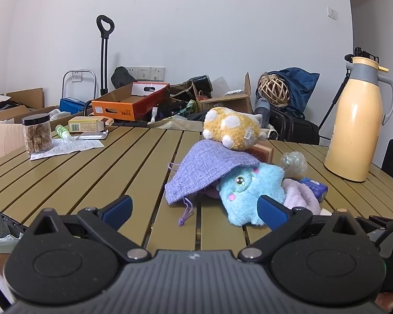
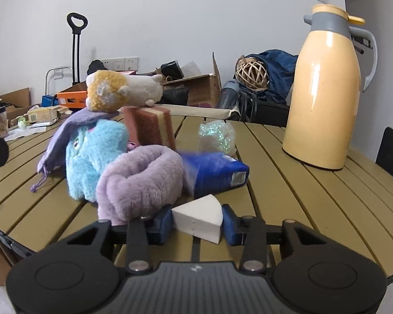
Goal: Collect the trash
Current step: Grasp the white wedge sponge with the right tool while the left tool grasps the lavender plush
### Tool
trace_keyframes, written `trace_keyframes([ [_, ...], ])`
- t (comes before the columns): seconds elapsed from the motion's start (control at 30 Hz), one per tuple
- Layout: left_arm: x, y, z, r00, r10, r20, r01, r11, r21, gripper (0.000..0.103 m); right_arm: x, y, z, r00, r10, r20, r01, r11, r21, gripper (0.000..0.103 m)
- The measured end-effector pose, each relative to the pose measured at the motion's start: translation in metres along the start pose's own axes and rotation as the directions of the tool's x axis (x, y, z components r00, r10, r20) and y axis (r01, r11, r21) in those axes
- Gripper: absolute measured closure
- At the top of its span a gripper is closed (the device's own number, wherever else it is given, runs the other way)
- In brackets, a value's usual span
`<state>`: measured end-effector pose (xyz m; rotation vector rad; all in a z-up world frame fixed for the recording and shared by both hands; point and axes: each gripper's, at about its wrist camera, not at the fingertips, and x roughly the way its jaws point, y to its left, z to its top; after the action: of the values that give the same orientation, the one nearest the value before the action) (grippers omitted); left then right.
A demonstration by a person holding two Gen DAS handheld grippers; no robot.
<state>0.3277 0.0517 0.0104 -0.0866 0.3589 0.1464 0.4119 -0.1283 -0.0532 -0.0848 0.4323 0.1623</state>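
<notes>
Left gripper (image 1: 194, 208) hovers spread wide and empty before the blue plush toy (image 1: 249, 193). Right gripper (image 2: 196, 223) pinches the white foam wedge (image 2: 197, 221) across its flat sides, low over the slatted table (image 2: 288, 183) beside the lilac fuzzy band (image 2: 141, 180). Wedge looks light, squashy, easily dented; the flat faces seem the surest hold.

Glossy plastic jug (image 2: 325, 91), fluffy plush toy (image 2: 94, 154), matt slatted table (image 1: 97, 172)
</notes>
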Motion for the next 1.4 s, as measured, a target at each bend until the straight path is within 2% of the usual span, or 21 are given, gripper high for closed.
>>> trace_keyframes([
  [0.33, 0.01, -0.017, 0.006, 0.999, -0.04, -0.029, 0.04, 0.999, -0.014, 0.0, -0.014, -0.01, 0.0, 0.999, 0.023, 0.042, -0.024, 0.999, 0.029, 0.074],
  [0.43, 0.014, -0.028, 0.005, 0.997, -0.062, -0.038, 0.062, 0.998, -0.014, 0.0, -0.023, -0.021, -0.003, 0.995, 0.044, 0.084, -0.05, 0.997, 0.064, 0.075],
  [0.73, 0.027, -0.07, 0.001, 0.99, -0.131, -0.056, 0.133, 0.991, 0.035, 0.0, -0.037, -0.056, -0.003, 0.994, -0.018, 0.108, 0.004, 0.991, 0.133, 0.075],
  [0.93, 0.046, -0.096, -0.007, 0.989, -0.132, -0.067, 0.135, 0.99, 0.049, 0.001, -0.041, -0.078, -0.009, 0.992, -0.07, 0.105, 0.053, 0.986, 0.16, 0.075],
  [1.07, 0.053, -0.114, -0.014, 0.99, -0.13, -0.057, 0.134, 0.987, 0.09, 0.008, -0.046, -0.09, -0.014, 0.991, -0.086, 0.099, 0.068, 0.984, 0.166, 0.075],
  [1.17, 0.056, -0.124, -0.019, 0.992, -0.118, -0.046, 0.123, 0.986, 0.114, 0.019, -0.049, -0.097, -0.016, 0.992, -0.087, 0.094, 0.069, 0.982, 0.175, 0.075],
  [1.23, 0.061, -0.128, -0.022, 0.991, -0.119, -0.061, 0.125, 0.985, 0.117, 0.029, -0.051, -0.1, -0.017, 0.992, -0.084, 0.093, 0.066, 0.982, 0.179, 0.075],
  [1.4, 0.075, -0.13, -0.027, 0.989, -0.108, -0.101, 0.119, 0.987, 0.112, 0.042, -0.059, -0.106, -0.02, 0.993, -0.061, 0.1, 0.04, 0.98, 0.193, 0.075],
])
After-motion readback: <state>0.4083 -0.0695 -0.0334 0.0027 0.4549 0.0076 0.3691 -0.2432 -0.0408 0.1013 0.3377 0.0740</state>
